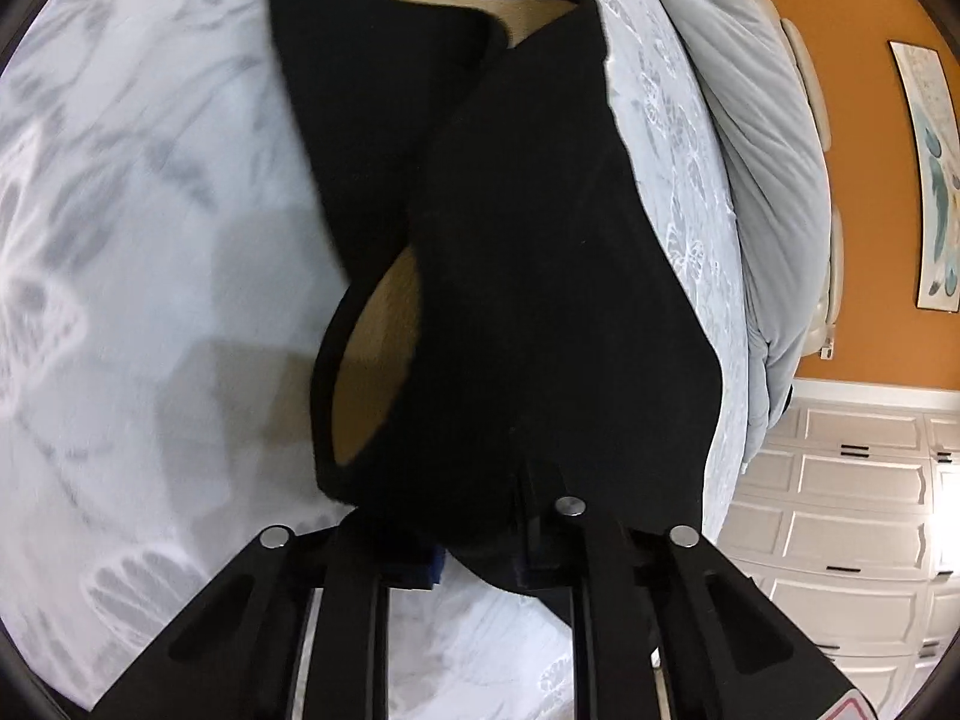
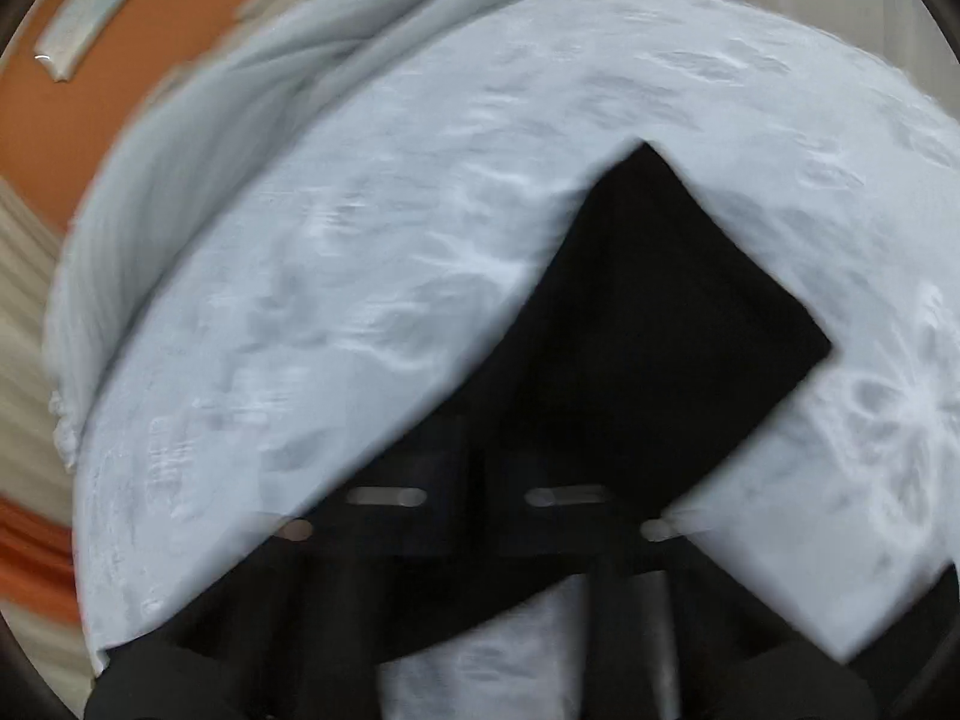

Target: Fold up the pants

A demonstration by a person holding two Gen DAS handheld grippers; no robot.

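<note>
A: We note black pants (image 1: 510, 228) on the patterned bedspread (image 1: 150, 210), partly doubled, tan lining showing at two openings. Left gripper (image 1: 480, 546) is clenched on the near edge of the pants.

B: Right gripper (image 2: 474, 498) is closed too, black cloth bunched round its fingers; that view is smeared, so we judge it pinches the pants rather than see it cleanly. A dark corner points away from it across the bedspread.

A: To fold well, we keep both grips level, lay the held edge square over the pants on the bedspread, then release together.

B: Labels, brands, writing: none readable.
</note>
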